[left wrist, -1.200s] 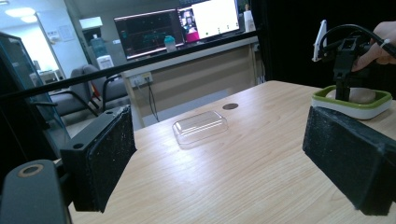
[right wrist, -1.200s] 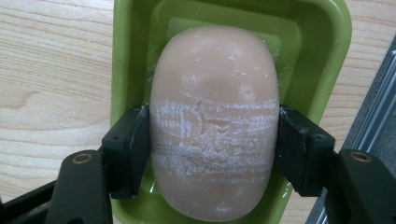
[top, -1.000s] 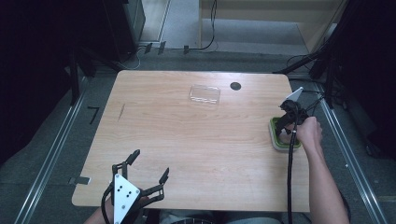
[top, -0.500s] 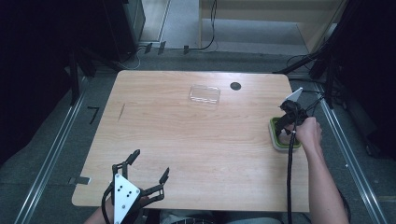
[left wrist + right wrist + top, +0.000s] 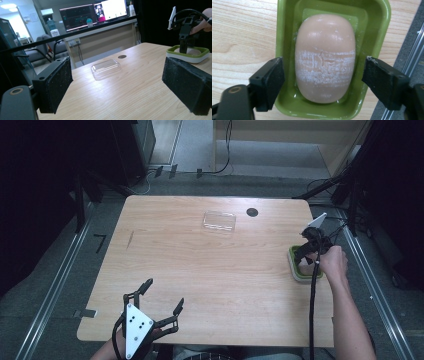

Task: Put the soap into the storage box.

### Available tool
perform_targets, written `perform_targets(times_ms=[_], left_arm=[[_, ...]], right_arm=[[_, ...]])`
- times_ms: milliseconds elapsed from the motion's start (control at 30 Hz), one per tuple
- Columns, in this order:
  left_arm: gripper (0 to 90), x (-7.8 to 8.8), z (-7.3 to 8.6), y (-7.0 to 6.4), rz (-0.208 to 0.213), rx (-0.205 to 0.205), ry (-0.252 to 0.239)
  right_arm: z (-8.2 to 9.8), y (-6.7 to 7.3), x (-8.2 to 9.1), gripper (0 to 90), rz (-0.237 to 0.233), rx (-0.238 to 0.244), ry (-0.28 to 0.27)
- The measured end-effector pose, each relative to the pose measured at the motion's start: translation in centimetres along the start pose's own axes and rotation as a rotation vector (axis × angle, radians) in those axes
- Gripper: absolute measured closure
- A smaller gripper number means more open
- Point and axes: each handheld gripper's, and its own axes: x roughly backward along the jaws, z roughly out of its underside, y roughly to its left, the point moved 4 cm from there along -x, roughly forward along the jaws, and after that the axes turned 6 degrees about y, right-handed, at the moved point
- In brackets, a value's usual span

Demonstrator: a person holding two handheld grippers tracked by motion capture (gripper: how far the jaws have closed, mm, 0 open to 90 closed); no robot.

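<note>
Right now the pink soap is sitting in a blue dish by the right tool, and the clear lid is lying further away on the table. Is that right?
Not quite: the dish is green, not blue, as the right gripper view shows. The rest holds: the pink soap sits in it by the right tool, and the clear lid lies further away on the table.

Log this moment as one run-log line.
right hand-held gripper: just opening, jaws astride soap, not pressing | soap: in green dish | left hand-held gripper: open, idle | clear lid: on table
</note>
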Motion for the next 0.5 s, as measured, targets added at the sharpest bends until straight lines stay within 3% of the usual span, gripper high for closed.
perform_targets(times_ms=[233,500], left_arm=[[9.9,0.1,0.1,0.1,0.002,0.001,-0.001],[9.9,0.5,0.1,0.2,-0.001,0.005,-0.007]], right_arm=[[0.6,0.0,0.6,13.9,-0.009,0.001,-0.016],[1.5,1.1,1.6,6.6,-0.019,0.030,-0.031]])
